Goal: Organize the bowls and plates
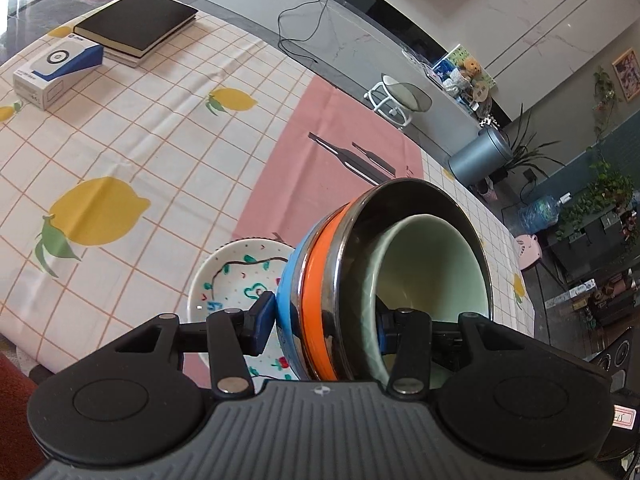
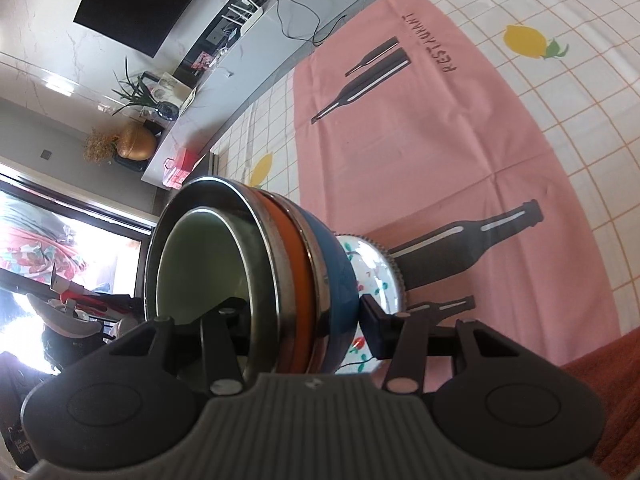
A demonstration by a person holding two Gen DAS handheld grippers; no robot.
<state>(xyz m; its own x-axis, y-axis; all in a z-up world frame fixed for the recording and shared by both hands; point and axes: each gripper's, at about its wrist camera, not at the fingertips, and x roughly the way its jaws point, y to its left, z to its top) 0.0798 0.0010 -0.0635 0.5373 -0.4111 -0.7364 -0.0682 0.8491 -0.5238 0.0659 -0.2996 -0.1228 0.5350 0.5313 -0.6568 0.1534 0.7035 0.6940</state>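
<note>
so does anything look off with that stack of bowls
Yes: the nested bowl stack, with a green bowl innermost, is tipped on its side, clamped by the left gripper and right gripper above the painted plate.

We looked steeply down along each gripper's fingers, very near the nested bowls (image 1: 400,264). Our left view faced the lemon tablecloth (image 1: 132,152); our right faced the pink mat (image 2: 420,140). Both shared bowls and mat.
</note>
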